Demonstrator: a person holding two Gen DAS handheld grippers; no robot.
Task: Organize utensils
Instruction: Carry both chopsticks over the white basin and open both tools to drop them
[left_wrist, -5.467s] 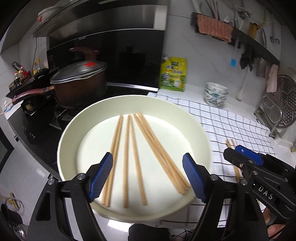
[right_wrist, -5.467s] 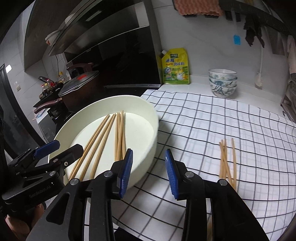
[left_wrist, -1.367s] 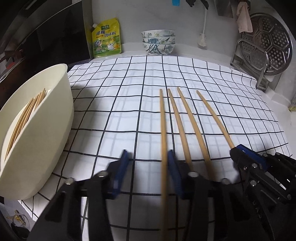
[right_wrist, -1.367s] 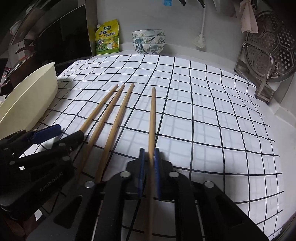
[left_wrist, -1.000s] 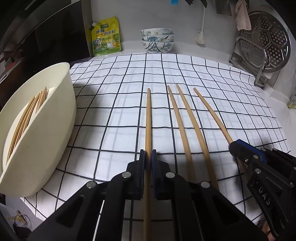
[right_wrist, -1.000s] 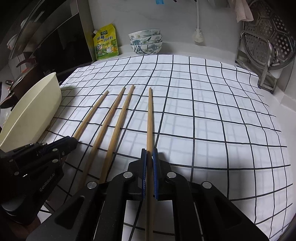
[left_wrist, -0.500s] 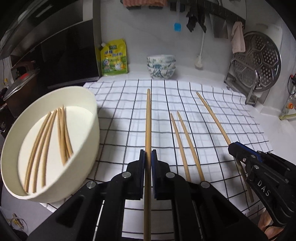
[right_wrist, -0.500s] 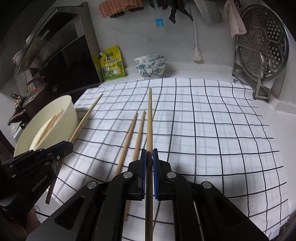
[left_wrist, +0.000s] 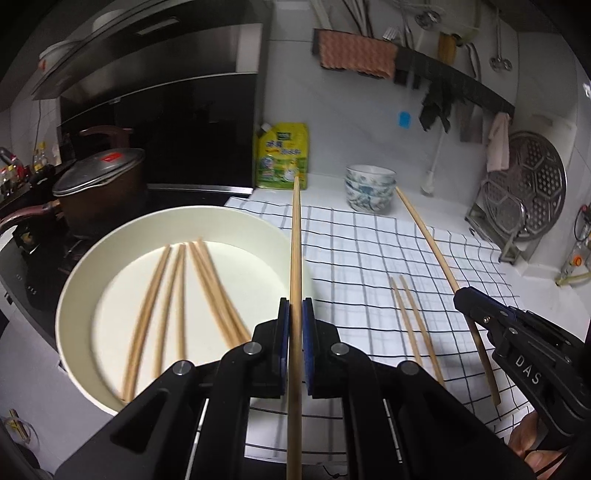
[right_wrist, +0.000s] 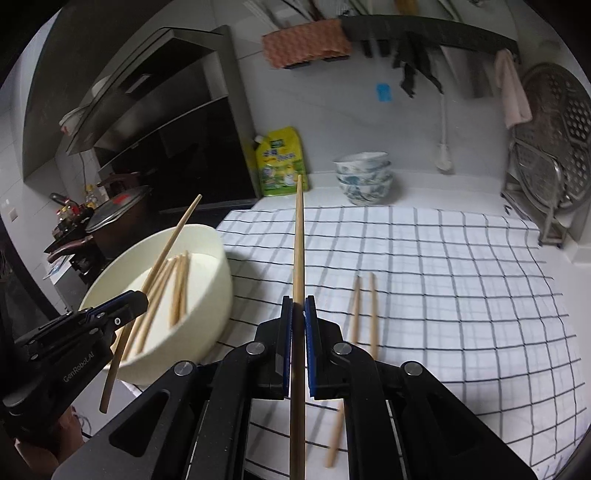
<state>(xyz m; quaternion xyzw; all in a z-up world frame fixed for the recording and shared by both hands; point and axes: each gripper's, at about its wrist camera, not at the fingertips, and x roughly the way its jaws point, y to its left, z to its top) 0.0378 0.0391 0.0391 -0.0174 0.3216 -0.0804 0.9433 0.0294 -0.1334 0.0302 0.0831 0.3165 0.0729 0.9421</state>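
left gripper (left_wrist: 293, 325): fingers clenched on one chopstick (left_wrist: 295, 236), raised beside the cream bowl (left_wrist: 74, 295). right gripper (right_wrist: 297, 325): likewise, second chopstick (right_wrist: 299, 240). we should tip each over the rim, then release low. two chopsticks (right_wrist: 364, 306) remain on the desk. only the left view shows the bowl's full interior.

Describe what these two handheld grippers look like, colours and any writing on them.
Both are black plastic with angular linkage arms and round silver pivot screws, and blue pads line the jaws. The left gripper carries white "GenRoboAI" lettering on its side, seen from the right wrist camera. The right gripper shows white "DAS" letters in the left wrist view. A bit of bare hand shows behind each; no sleeves visible.
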